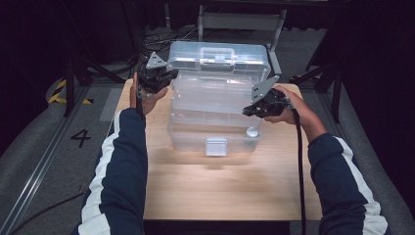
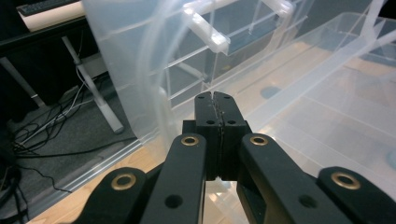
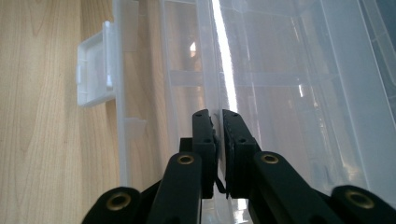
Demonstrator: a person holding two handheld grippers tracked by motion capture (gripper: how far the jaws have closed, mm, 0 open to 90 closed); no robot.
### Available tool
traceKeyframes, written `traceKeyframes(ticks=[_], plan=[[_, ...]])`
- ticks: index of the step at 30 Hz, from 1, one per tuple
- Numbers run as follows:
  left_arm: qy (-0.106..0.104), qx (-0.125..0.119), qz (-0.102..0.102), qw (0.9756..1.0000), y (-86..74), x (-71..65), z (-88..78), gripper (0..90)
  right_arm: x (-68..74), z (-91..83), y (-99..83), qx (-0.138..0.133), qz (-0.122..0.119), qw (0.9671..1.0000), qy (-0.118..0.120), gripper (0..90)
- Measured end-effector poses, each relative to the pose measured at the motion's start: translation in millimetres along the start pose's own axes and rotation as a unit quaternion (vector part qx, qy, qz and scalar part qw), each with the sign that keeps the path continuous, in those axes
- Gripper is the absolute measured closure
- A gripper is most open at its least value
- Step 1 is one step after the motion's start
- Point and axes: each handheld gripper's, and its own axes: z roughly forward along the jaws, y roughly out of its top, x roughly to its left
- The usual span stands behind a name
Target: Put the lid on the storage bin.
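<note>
A clear plastic tool box (image 1: 215, 122) stands open on the wooden table (image 1: 215, 191), its lid (image 1: 219, 56) tipped up at the back and its trays spread in steps. At the box's back left corner my left gripper (image 1: 169, 74) is shut, and in the left gripper view its jaws (image 2: 215, 95) pinch a thin clear wall edge (image 2: 213, 70). My right gripper (image 1: 248, 111) sits at the box's right side. It is shut on the thin rim of a tray (image 3: 224, 70), which runs between its pads (image 3: 215, 113).
A white latch (image 1: 216, 146) hangs on the box's front wall, also seen in the right gripper view as the latch (image 3: 93, 70). A small white round piece (image 1: 252, 132) lies in the bottom tier's right front corner. Cables (image 2: 42, 135) trail over the floor behind the table.
</note>
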Motion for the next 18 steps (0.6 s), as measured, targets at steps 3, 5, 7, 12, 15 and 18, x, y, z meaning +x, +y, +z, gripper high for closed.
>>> traceKeyframes(ticks=[3,5,7,12,15,18], plan=[[-0.008,-0.008,-0.009,0.9999,0.0,3.8,-1.8,90.0,1.4,0.2,0.1,0.004,0.000,1.0000,0.000,85.4],[-0.005,-0.004,-0.003,1.0000,0.7,3.6,-2.6,90.0,1.9,0.4,0.5,0.005,-0.001,1.0000,-0.002,85.2],[-0.004,-0.002,0.002,1.0000,1.1,3.4,-3.7,90.0,2.6,0.3,1.6,0.010,-0.003,0.9999,-0.005,85.0],[-0.005,-0.008,0.001,1.0000,0.3,3.3,-6.2,90.0,4.8,0.4,2.9,0.016,-0.006,0.9998,-0.014,84.3],[-0.004,-0.013,0.002,0.9999,-1.3,1.9,-6.9,90.0,6.0,0.4,2.1,0.017,-0.003,0.9997,-0.015,83.7],[-0.005,-0.015,0.000,0.9999,-2.9,1.9,-7.9,89.9,6.3,0.3,1.8,0.017,0.001,0.9997,-0.019,83.1]])
